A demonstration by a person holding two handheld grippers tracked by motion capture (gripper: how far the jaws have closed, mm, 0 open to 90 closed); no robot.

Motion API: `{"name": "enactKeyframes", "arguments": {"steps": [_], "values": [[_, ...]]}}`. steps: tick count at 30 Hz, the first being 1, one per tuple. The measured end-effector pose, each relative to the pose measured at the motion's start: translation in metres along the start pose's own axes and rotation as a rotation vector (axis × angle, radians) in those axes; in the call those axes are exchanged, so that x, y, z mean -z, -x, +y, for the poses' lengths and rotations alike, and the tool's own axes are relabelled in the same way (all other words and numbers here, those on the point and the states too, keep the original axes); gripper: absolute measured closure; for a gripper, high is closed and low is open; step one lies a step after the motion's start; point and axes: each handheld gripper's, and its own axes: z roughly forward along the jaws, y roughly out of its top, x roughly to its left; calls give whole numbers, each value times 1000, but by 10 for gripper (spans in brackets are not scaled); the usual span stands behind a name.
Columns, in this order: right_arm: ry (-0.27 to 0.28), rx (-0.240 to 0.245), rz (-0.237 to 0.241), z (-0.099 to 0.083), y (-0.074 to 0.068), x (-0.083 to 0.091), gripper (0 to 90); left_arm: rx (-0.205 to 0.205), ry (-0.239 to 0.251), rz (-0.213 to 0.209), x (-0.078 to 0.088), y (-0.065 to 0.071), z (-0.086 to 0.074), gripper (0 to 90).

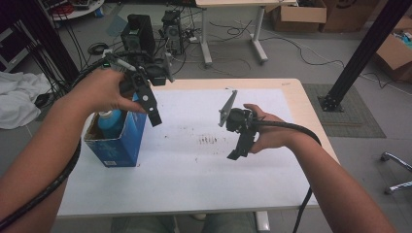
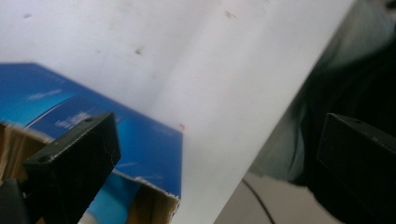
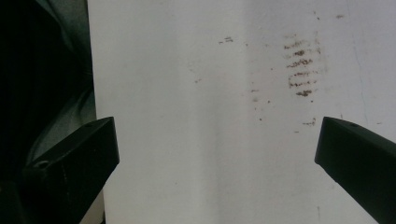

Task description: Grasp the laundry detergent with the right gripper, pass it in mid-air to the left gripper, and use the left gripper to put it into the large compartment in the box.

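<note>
An open blue carton [image 1: 119,143] stands on the white table [image 1: 204,174] at its left, with a light-blue object [image 1: 110,118] inside it. My left gripper [image 1: 151,112] hangs above the carton's right rim, jaws pointing down. In the left gripper view that gripper [image 2: 219,137] is open and holds nothing, and the carton [image 2: 140,140] lies under its left jaw. My right gripper [image 1: 241,145] is held over the table's middle right. In the right gripper view it [image 3: 217,140] is open and empty above bare white surface with brown stains [image 3: 301,65].
A patch of brown stains [image 1: 209,140] marks the table's centre. On the floor beyond the far edge stand computer towers [image 1: 138,31] among cables, and another desk [image 1: 233,29]. A black post [image 1: 364,48] rises at right, cardboard boxes [image 1: 299,14] lie behind, and a white cloth [image 1: 19,97] at left.
</note>
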Motion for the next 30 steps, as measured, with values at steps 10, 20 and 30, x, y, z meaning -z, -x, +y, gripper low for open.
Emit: {"name": "enactKeyframes", "arguments": {"steps": [10,20,30], "values": [[-10,10,-7,5,6,7,0,-198,-19,-84,-18,9,3,1],[-16,-4,-21,1,9,14,0,-260,-31,-89,-22,14,10,1],[-28,-4,-18,0,10,11,0,-281,-52,-85,-29,17,15,1]]}}
